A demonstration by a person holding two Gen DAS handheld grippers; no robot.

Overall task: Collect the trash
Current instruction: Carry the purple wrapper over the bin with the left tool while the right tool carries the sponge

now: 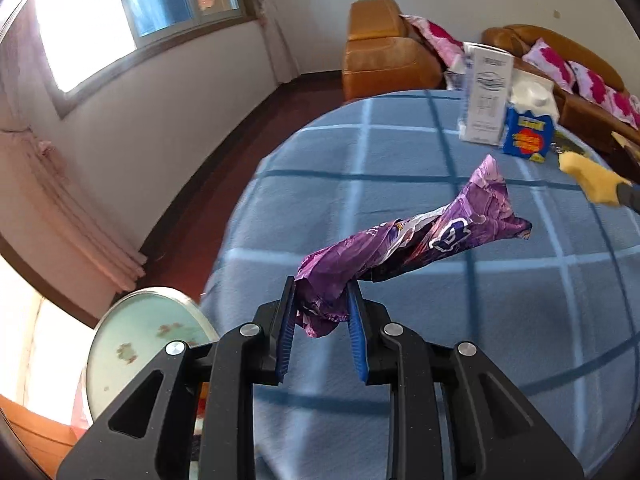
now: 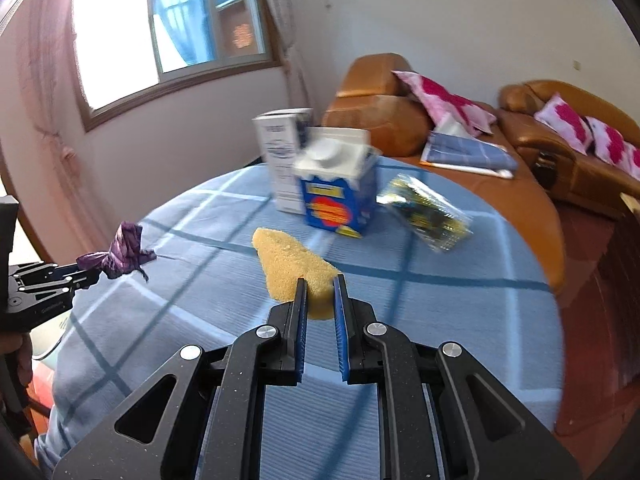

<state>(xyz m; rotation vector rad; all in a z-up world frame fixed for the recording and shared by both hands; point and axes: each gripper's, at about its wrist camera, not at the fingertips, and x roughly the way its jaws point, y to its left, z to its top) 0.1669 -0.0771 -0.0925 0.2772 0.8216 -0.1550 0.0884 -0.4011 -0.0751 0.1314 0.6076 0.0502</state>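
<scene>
Both tongs are loaded: the left gripper (image 1: 322, 308) clenches a purple wrapper (image 1: 416, 236), the right gripper (image 2: 320, 300) a yellow sponge (image 2: 296, 268). The blue carton (image 2: 338, 204), white box (image 2: 282, 160) and foil packet (image 2: 428, 212) remain on the table (image 2: 440, 320).

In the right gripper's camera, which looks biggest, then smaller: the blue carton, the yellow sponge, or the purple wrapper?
1. Blue carton
2. Yellow sponge, nearly as big, but nearer, so unsure
3. Purple wrapper, clearly smallest

Crinkled glossy foil wrapper (image 1: 404, 248), porous rough sponge (image 2: 294, 266), matt woven tablecloth (image 2: 440, 312).
</scene>
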